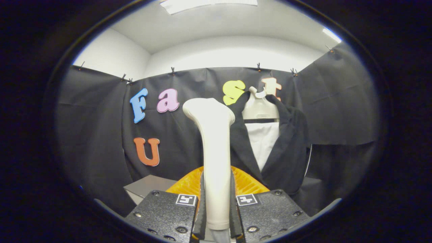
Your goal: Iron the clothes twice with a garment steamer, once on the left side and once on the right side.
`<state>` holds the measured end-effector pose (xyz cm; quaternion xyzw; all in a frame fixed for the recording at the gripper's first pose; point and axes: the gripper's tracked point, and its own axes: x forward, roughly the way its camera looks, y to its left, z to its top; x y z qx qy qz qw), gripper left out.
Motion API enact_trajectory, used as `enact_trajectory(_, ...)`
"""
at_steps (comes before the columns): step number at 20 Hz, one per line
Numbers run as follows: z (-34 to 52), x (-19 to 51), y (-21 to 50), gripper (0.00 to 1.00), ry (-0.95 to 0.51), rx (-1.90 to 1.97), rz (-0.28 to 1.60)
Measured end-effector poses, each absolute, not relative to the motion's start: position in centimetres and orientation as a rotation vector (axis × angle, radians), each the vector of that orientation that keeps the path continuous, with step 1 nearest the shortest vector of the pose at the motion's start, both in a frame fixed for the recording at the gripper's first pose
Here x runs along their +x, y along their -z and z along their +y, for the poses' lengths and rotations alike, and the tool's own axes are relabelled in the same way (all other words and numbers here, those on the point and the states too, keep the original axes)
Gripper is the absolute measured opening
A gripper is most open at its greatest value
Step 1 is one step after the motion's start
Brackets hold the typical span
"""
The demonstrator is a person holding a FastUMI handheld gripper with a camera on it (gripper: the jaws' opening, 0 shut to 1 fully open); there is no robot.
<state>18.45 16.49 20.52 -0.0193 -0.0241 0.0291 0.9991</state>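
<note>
A white garment steamer (214, 152) stands upright between my fingers, its handle pinched from both sides and its head rising above them. My gripper (216, 202) is shut on that handle. Beyond and slightly right of the steamer hangs a dark jacket (287, 145) over a white shirt (262, 141) on a pale hanger form (260, 108). The steamer head is left of the jacket's left lapel and apart from it; the steamer hides the jacket's far left side.
A grey box (146, 187) sits low behind my left finger. The black cloth wall (98, 135) surrounds the garment, with a white wall and ceiling above.
</note>
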Motion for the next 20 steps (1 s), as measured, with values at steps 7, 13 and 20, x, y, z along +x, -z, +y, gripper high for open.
enact_trajectory(7, 12.5, 22.7, -19.2, 0.30, -0.073, -0.034, -0.025)
enact_trajectory(13, 9.8, 22.2, -13.4, 0.30, -0.051, -0.034, 0.067)
enact_trajectory(20, 7.7, 20.6, -8.1, 0.30, 0.004, -0.047, 0.143)
